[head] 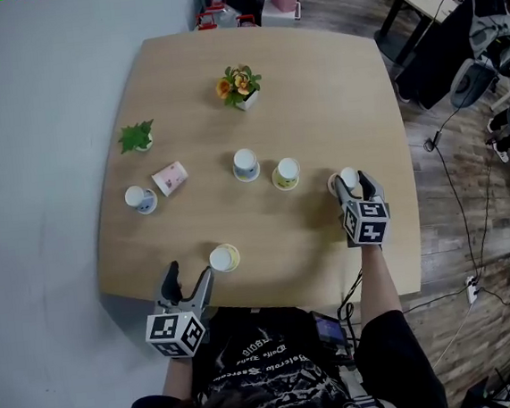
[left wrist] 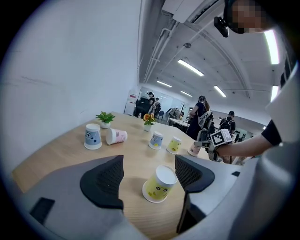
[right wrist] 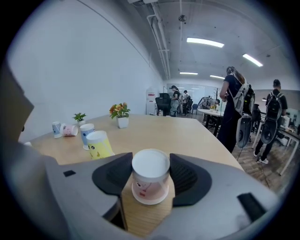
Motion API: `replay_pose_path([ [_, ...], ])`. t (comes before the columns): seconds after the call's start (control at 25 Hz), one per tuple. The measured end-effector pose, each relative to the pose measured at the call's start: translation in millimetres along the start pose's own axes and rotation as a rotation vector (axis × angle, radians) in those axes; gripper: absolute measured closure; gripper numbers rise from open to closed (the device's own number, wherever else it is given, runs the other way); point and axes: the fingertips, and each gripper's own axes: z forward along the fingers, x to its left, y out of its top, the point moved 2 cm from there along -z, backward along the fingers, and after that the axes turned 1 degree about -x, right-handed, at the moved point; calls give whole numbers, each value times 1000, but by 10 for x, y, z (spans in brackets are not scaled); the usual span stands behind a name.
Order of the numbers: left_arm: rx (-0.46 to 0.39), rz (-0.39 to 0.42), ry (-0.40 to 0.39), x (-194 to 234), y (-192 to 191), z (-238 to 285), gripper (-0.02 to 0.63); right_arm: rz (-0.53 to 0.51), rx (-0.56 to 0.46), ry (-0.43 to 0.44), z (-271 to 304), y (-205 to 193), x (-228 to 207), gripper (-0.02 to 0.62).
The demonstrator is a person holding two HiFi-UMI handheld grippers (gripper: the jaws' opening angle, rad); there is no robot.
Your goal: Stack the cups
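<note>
An upturned pink cup (right wrist: 150, 183) stands near the table's right edge, and my right gripper (right wrist: 150, 169) has both pads against its sides; the same cup (head: 348, 179) shows in the head view. My left gripper (left wrist: 149, 164) is open at the front edge, with an upturned yellow cup (left wrist: 159, 184) just beyond its tips, untouched. Mid-table stand a blue cup (head: 246, 164) and another yellow cup (head: 287, 174). At the left, a second blue cup (head: 141, 199) stands beside a pink cup lying on its side (head: 170, 177).
A small green plant (head: 137, 136) and a pot of orange flowers (head: 239, 85) sit toward the table's far side. The round-cornered wooden table (head: 315, 85) has a wall to its left. Chairs, cables and people fill the room to the right.
</note>
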Motion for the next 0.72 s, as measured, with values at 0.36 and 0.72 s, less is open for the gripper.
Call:
replay_pose_path([
  [0.36, -16, -8, -57, -10, -1, -8, 252, -51, -52, 50, -385, 233, 323, 341],
  [0.72, -40, -5, -121, 148, 74, -34, 252, -179, -59, 156, -838, 159, 1241, 341],
])
